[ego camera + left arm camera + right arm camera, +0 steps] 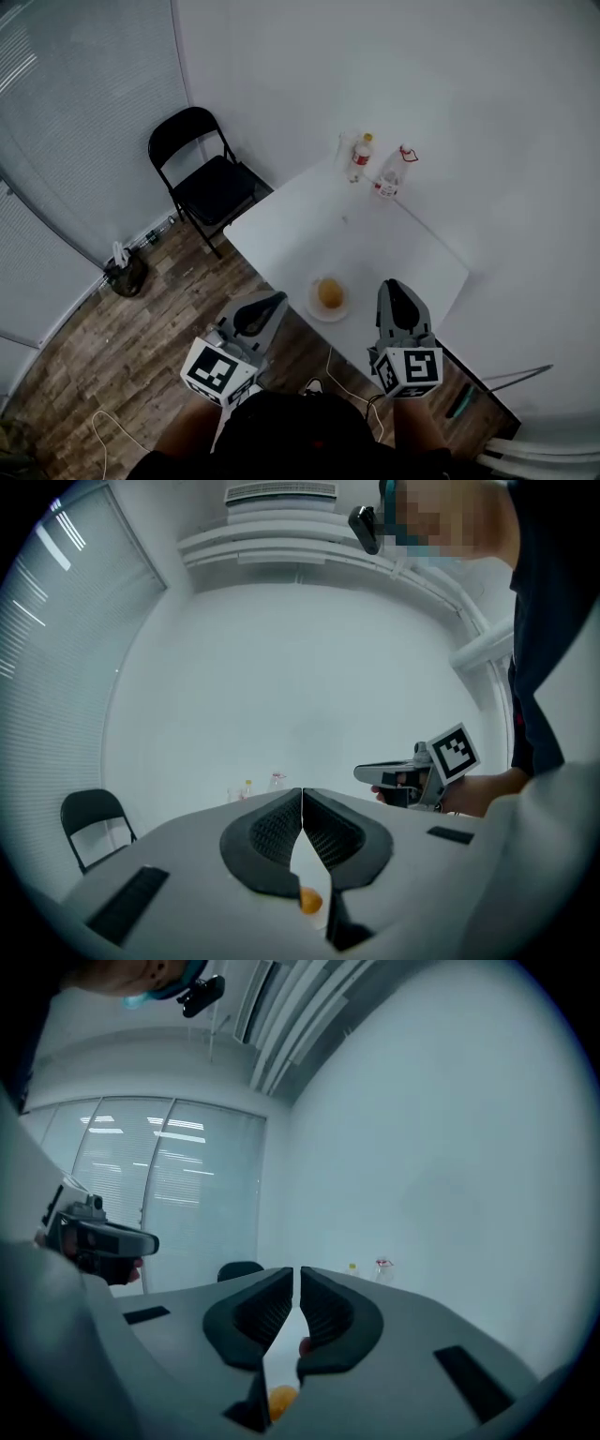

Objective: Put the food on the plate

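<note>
A small white plate (312, 307) sits near the front edge of the white table (375, 234), with an orange piece of food (329, 294) lying on it. My left gripper (277, 298) hangs over the table's front left edge, just left of the plate, its jaws closed tip to tip with nothing between them. My right gripper (389, 285) hovers right of the plate, also shut and empty. In the left gripper view the food (309, 901) shows low between the fingers of that gripper (302, 791). The right gripper view likewise shows the food (279, 1401) below its own jaws (296, 1271).
Two bottles (360, 157) (389, 173) stand at the table's far corner against the wall. A black folding chair (211, 178) is left of the table, and a dark bag (125, 272) lies on the wooden floor. Cables trail on the floor near my feet.
</note>
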Tool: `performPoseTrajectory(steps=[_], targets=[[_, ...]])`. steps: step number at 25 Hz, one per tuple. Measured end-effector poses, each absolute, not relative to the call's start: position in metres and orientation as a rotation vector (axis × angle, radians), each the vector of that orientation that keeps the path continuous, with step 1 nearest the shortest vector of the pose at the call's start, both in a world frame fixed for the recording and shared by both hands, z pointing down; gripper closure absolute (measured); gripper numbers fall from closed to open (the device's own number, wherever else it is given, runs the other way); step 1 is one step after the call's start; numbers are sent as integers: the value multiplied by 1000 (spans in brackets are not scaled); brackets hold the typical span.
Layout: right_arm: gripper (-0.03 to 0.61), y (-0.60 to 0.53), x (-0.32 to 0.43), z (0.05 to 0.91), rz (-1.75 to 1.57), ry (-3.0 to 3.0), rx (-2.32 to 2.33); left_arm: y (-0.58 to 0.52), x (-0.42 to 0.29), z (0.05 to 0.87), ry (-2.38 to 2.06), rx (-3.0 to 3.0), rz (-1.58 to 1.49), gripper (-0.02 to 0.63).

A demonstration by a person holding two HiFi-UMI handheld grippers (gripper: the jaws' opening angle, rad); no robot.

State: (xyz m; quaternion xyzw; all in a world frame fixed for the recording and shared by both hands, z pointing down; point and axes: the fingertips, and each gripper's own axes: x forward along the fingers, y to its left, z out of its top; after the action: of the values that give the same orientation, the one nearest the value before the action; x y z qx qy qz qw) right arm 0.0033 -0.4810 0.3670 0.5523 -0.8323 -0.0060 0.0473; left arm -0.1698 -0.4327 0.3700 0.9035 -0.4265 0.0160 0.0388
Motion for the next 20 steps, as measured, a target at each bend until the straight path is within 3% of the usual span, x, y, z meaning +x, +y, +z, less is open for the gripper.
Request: performPoseTrajectory(steps=[6,20], targets=[[555,-449,5,322,-164,-2591,1719,-429,-167,344,-1297,2831,2,591],[555,-420,-11,316,-136,-2685,1627,-417,-170,328,-1296,2857,-25,591]])
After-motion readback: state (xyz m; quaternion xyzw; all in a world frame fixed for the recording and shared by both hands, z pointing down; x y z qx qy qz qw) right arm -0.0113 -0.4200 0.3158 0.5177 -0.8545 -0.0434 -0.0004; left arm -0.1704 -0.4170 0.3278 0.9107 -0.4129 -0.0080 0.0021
